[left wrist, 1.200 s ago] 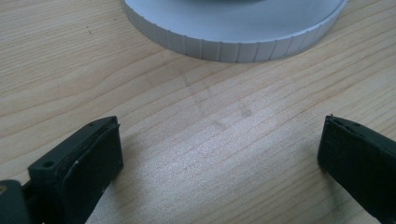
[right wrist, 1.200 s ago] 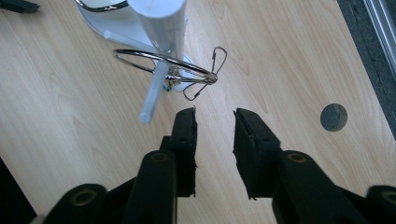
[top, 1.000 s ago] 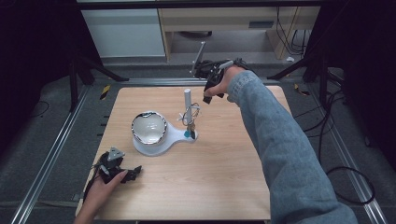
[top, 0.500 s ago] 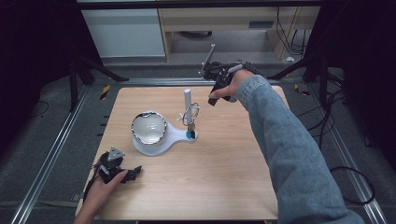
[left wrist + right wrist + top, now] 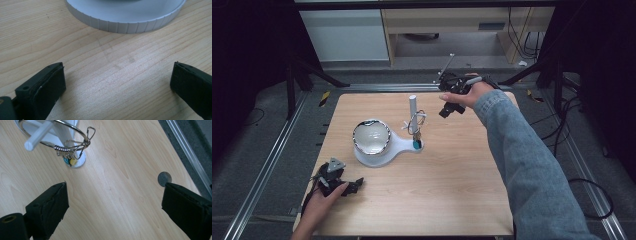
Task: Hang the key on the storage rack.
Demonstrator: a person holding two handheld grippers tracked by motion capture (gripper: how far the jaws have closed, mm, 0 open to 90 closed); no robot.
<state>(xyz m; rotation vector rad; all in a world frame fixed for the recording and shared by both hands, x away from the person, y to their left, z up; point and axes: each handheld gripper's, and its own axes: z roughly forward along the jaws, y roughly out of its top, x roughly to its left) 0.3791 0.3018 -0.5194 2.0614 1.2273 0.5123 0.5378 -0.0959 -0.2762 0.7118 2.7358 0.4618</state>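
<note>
The white stand (image 5: 388,147) has a round base carrying a shiny metal bowl (image 5: 371,137), and an upright white post (image 5: 412,107) with a wire ring and clips (image 5: 75,147) hanging from it. It sits to the left of and below your right gripper (image 5: 451,102), near it but apart, and just ahead of your left gripper (image 5: 337,181), whose own view looks at the base's ribbed rim (image 5: 125,23).

Since a second ago your right hand has drawn away from the post toward the worktop's (image 5: 452,175) far right corner, and its jaws have just been opening. They now stand wide apart with nothing between them, above bare wood. Your left gripper rests released on the worktop, jaws wide, holding nothing.
</note>
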